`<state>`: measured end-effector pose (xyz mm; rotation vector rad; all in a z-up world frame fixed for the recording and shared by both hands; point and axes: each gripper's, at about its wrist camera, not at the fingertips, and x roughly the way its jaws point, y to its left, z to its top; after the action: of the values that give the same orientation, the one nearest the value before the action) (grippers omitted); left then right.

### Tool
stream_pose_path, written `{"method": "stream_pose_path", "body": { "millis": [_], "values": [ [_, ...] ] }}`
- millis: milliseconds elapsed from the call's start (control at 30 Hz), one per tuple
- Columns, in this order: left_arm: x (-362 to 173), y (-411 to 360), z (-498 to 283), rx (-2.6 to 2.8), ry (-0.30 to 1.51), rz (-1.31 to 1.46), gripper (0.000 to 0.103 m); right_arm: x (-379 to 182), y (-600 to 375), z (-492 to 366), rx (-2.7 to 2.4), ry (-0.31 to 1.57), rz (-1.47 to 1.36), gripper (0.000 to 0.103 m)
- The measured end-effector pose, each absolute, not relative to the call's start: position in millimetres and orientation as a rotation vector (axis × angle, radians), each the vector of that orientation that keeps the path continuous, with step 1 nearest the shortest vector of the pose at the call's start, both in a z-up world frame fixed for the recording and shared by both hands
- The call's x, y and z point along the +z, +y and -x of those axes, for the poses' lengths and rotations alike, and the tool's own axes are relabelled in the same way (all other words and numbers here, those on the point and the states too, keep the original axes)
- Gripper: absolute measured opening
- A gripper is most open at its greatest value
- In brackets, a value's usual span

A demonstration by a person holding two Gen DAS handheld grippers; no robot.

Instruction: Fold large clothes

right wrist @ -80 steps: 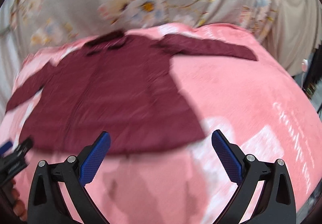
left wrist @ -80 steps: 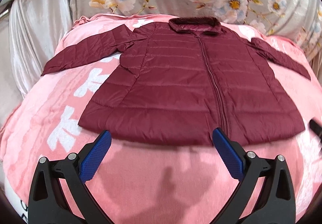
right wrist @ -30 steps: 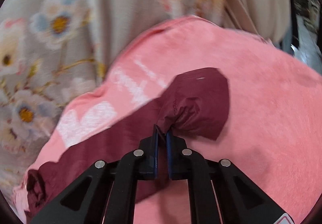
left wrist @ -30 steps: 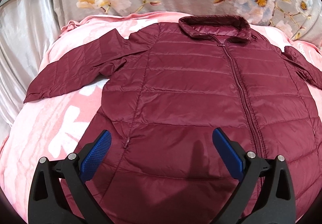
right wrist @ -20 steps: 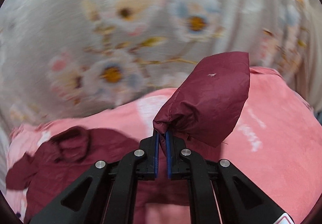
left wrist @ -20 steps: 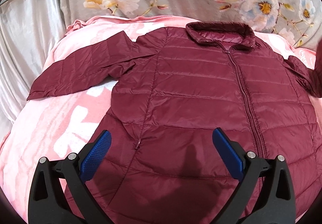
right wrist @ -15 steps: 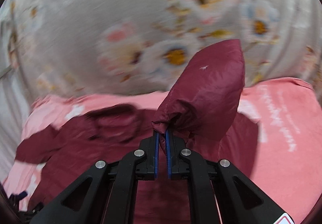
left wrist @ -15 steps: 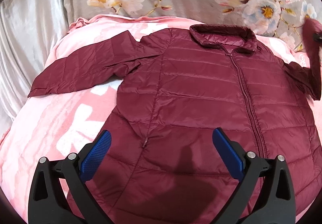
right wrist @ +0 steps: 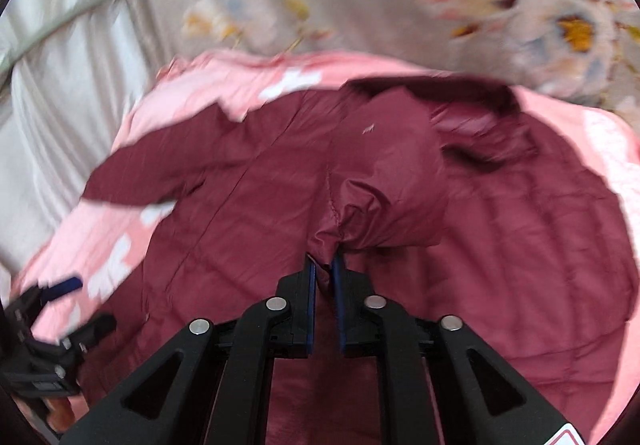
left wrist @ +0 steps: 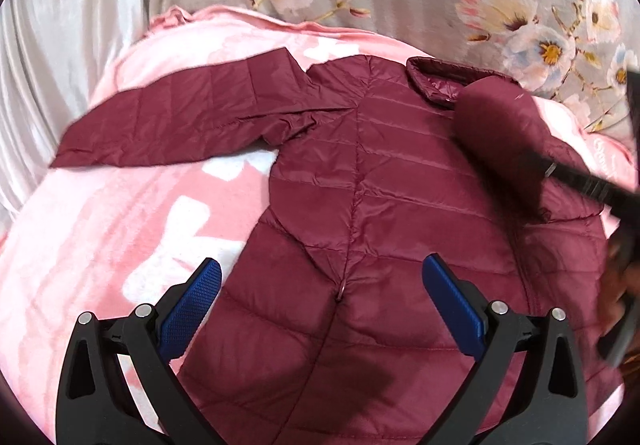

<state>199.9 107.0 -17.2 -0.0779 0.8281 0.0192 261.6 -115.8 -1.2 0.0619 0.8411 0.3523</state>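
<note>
The cuff of a quilted maroon sleeve [right wrist: 384, 181] is seen between the blue pads of the right gripper [right wrist: 325, 273]; its jaws are opening, a narrow gap shows at each side of the cloth, and the pinch appears to be letting go. The left gripper [left wrist: 320, 309] is held wide open and empty above the lower front of the dark-red padded down jacket [left wrist: 400, 205], which is spread face up, zipped, on a pink fleece blanket with white shapes [left wrist: 100, 225]. The right sleeve is carried in over the chest, just below the collar [left wrist: 440, 77]; the left sleeve [left wrist: 180, 121] is stretched out flat on the blanket.

The step in hand is judged to be the laying of the right sleeve across the body. It is best done if the cuff is set down low and flat before it is fully released, so that the sleeve lies straight across the chest without bunching, and the fold at the shoulder is kept in line with the side seam.

White markings are woven into the blanket, but none can be read. A red-edged sticker at the right gripper's corner is cut off and illegible.
</note>
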Motion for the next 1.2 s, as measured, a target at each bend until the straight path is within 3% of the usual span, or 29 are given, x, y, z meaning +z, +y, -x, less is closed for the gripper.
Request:
{"method": "stream_pose_path", "body": {
  "millis": [33,100,133,300,567,667,733,767,800,833,967,1067,1200],
  "values": [
    [-18,108,-205,-0.009,0.841,0.097,0.098,-7,-108,-259,0.364,0.849,-0.045,0.021],
    [-20,108,-212,-0.041,0.861,0.118,0.098,-10,-103,-252,0.385,0.848,-0.049,0.050],
    [-22,107,-216,-0.064,0.869,0.132,0.098,-9,-103,-246,0.394,0.833,-0.064,0.054],
    [-30,92,-241,-0.182,0.908,0.175,0.098,9,-139,-218,0.361,0.792,-0.172,0.055],
    [-57,88,-291,-0.229,1.031,0.371,0.094,-4,-292,-187,0.050,0.815,-0.468,0.055],
    [-53,82,-303,-0.290,1.035,0.430,0.071,-22,-346,-189,-0.032,0.823,-0.597,0.056],
    [-48,74,-310,-0.310,1.039,0.430,0.046,-32,-364,-194,-0.047,0.831,-0.650,0.056],
    [-45,69,-312,-0.303,1.034,0.406,0.038,-39,-375,-199,-0.041,0.831,-0.699,0.052],
    [-41,63,-315,-0.288,1.023,0.366,0.019,-43,-380,-203,-0.036,0.830,-0.728,0.050],
    [-38,60,-318,-0.277,1.016,0.346,0.007,-47,-385,-207,-0.028,0.829,-0.756,0.049],
    [-22,58,-329,-0.246,0.965,0.296,0.002,-58,-395,-227,-0.023,0.833,-0.808,0.037],
    [-14,61,-333,-0.204,0.929,0.245,0.001,-56,-401,-238,-0.025,0.802,-0.850,0.008],
    [-17,72,-337,-0.182,0.921,0.247,0.001,-23,-398,-230,-0.007,0.669,-0.813,0.006]
  ]
}}
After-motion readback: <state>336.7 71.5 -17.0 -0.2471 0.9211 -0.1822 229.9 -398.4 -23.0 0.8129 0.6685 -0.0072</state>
